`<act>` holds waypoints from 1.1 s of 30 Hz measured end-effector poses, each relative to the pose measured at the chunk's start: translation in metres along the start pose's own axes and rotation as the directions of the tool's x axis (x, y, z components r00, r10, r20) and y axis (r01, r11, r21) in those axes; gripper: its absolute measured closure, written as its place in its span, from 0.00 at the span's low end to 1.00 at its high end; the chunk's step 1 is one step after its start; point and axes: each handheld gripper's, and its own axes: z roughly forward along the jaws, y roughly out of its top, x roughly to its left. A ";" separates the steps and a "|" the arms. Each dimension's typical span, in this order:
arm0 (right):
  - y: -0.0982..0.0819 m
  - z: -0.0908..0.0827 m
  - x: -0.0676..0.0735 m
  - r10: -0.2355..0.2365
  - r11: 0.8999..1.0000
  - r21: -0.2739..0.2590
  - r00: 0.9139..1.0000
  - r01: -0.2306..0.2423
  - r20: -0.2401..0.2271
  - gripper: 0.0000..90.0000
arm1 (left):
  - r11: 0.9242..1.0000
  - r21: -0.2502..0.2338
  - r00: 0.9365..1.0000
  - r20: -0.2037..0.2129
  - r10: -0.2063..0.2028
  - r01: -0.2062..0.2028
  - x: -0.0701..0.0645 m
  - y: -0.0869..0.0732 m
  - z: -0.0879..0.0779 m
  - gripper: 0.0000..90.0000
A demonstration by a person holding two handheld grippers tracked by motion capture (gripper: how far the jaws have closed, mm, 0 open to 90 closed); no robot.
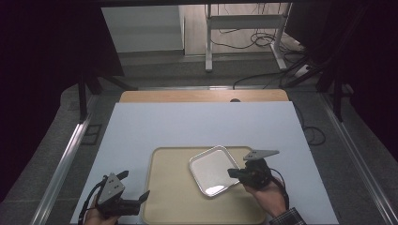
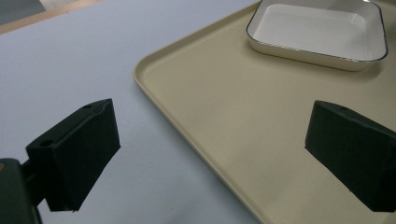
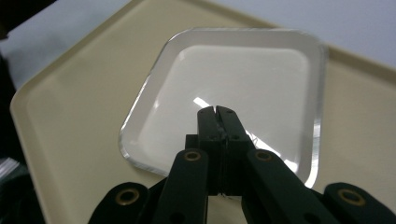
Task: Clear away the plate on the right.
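Observation:
A white square dish (image 1: 213, 171) with a thin dark rim lies on a beige tray (image 1: 173, 206) near the table's front. My right gripper (image 1: 233, 173) is at the dish's right corner. In the right gripper view its jaws (image 3: 217, 112) are pressed together and their tips hang over the dish (image 3: 233, 70). The dish's near rim is hidden under the jaws, so I cannot tell whether they touch it. My left gripper (image 1: 133, 186) is open at the tray's left edge. In the left gripper view it (image 2: 212, 126) straddles the tray rim (image 2: 154, 84) with nothing between its jaws, and the dish (image 2: 322, 28) lies farther off.
A white sheet (image 1: 197, 126) covers the table, with a strip of wood (image 1: 202, 96) bare at the far edge. Beyond the table are a desk frame (image 1: 244, 28) and cables (image 1: 263, 42) on the floor. A plaid sleeve (image 1: 286, 218) enters at the bottom right.

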 end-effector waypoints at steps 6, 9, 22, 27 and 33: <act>-0.009 0.005 0.024 -0.065 0.997 0.043 0.997 0.067 -0.035 1.00 | 1.000 -0.011 1.000 0.004 0.000 0.000 0.000 0.000 -0.001 0.02; -0.013 0.008 0.029 -0.077 0.995 0.063 0.996 0.080 -0.047 1.00 | 1.000 -0.011 1.000 -0.001 0.003 -0.003 0.000 0.000 -0.001 0.02; -0.023 0.032 0.032 -0.127 0.977 0.163 0.988 0.140 -0.090 1.00 | 1.000 -0.023 1.000 -0.014 0.015 -0.016 -0.002 -0.001 -0.002 0.02; -0.022 0.038 0.035 -0.132 0.975 0.167 0.986 0.147 -0.100 1.00 | 1.000 -0.021 1.000 -0.011 0.012 -0.012 -0.002 -0.001 -0.002 0.02; -0.017 0.049 0.041 -0.150 0.973 0.159 0.981 0.169 -0.121 1.00 | 1.000 -0.021 1.000 -0.011 0.002 -0.002 -0.001 -0.001 -0.002 0.02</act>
